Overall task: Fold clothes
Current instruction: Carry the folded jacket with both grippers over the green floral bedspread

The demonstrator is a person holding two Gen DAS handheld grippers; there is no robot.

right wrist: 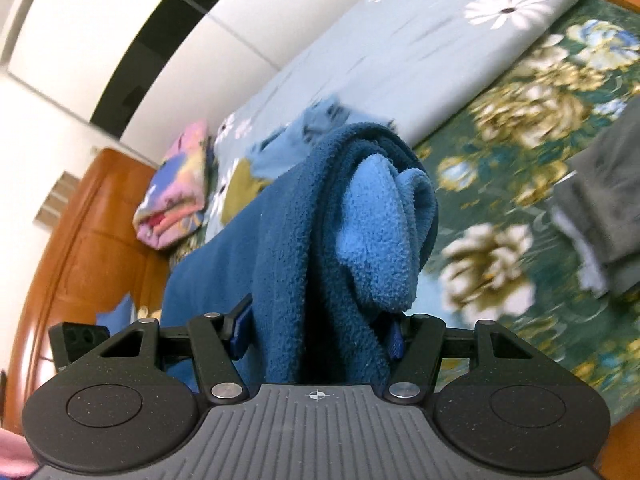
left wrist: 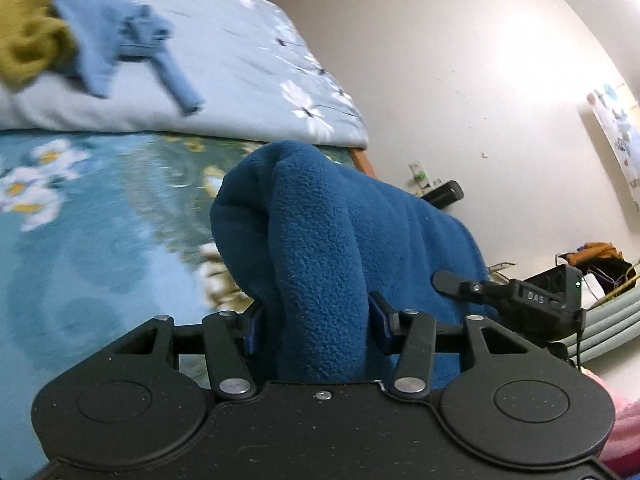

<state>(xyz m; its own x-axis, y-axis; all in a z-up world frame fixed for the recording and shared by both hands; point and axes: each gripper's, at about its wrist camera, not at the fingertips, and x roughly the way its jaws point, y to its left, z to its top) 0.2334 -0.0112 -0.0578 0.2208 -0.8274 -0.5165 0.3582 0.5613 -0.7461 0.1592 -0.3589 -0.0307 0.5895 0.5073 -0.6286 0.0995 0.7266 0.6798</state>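
Observation:
A dark blue fleece garment (left wrist: 320, 248) is bunched between the pads of my left gripper (left wrist: 316, 326), which is shut on it, lifted above the flowered bedspread (left wrist: 100, 240). In the right wrist view the same blue fleece (right wrist: 320, 240), with a lighter blue inner side (right wrist: 380, 232), rises from my right gripper (right wrist: 316, 332), which is also shut on it. The fleece stretches leftward from the right gripper toward the other hand. The right gripper (left wrist: 520, 296) shows at the right of the left wrist view, past the fleece.
A pale flowered quilt (left wrist: 240, 60) lies along the far side of the bed, with a light blue garment (left wrist: 132, 44) and an olive one (left wrist: 28, 32) on it. A grey garment (right wrist: 608, 200) lies on the bedspread. A folded pink patterned cloth (right wrist: 176, 196) sits by the wooden headboard (right wrist: 80, 248).

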